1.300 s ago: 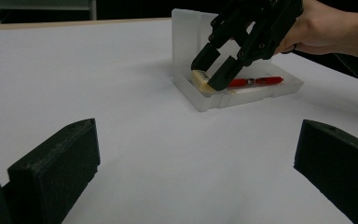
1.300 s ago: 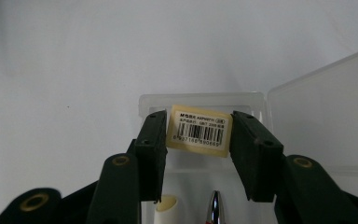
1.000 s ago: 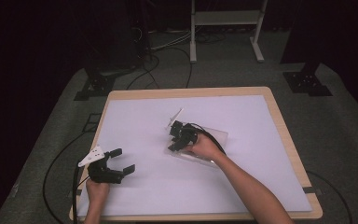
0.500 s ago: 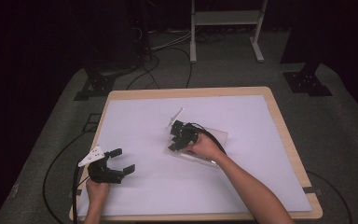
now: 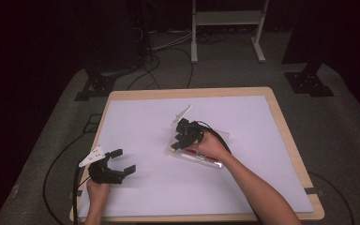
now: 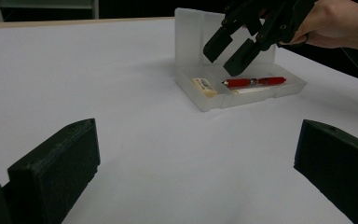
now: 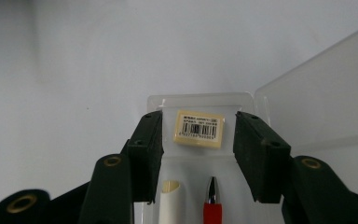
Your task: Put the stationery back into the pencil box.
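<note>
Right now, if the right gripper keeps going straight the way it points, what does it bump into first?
Probably the eraser in the open clear case: it lies between the right gripper fingers, which have just been opening. Depth is hard to judge.

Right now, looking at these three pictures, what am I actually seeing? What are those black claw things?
No machine here: a person sits at a table covered with a white sheet and holds a hand-held two-jaw tool in each hand. One picture looks down from above; the other two come from small cameras riding on each tool, looking out between its own black jaws. The left tool rests near the table's front edge, jaws open, holding nothing. The right tool hovers over an open clear plastic case; its jaws have just been opening and grip nothing. In the case lie a small eraser with a barcode label, a red pen and a white stick-shaped item I cannot identify.
</note>
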{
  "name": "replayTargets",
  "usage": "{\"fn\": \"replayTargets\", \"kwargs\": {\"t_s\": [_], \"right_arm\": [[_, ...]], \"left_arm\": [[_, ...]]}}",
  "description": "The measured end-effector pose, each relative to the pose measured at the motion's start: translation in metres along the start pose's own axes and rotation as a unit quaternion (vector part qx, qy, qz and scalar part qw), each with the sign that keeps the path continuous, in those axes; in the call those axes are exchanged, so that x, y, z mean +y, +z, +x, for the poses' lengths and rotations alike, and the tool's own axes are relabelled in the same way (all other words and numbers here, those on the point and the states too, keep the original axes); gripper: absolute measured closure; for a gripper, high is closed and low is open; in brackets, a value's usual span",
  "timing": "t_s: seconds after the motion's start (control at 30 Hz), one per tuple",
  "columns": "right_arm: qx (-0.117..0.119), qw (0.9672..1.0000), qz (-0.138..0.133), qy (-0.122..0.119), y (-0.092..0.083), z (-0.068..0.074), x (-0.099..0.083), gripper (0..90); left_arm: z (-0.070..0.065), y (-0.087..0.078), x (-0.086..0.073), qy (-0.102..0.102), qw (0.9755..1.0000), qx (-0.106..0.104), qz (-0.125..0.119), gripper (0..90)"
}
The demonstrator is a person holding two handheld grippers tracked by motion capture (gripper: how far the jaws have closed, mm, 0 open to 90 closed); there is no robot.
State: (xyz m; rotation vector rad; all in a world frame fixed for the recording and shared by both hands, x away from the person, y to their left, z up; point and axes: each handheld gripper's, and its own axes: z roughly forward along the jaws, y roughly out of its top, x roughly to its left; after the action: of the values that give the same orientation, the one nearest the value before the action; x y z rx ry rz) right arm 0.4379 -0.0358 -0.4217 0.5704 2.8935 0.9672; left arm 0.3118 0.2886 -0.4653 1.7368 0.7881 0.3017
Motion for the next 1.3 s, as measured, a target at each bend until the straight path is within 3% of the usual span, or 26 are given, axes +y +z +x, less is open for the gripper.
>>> {"fn": "replayTargets", "kwargs": {"t_s": [0.67, 1.3], "right_arm": [[-0.001, 0.9993, -0.037, 0.002, -0.049, 0.008, -0.028, 45.9], [0.001, 0.9991, -0.041, 0.011, -0.071, 0.007, -0.045, 42.0]], "left_arm": [[-0.002, 0.0, -0.001, 0.007, 1.0, -0.002, 0.005, 0.0], [-0.002, 0.0, -0.001, 0.007, 1.0, -0.001, 0.005, 0.0]]}}
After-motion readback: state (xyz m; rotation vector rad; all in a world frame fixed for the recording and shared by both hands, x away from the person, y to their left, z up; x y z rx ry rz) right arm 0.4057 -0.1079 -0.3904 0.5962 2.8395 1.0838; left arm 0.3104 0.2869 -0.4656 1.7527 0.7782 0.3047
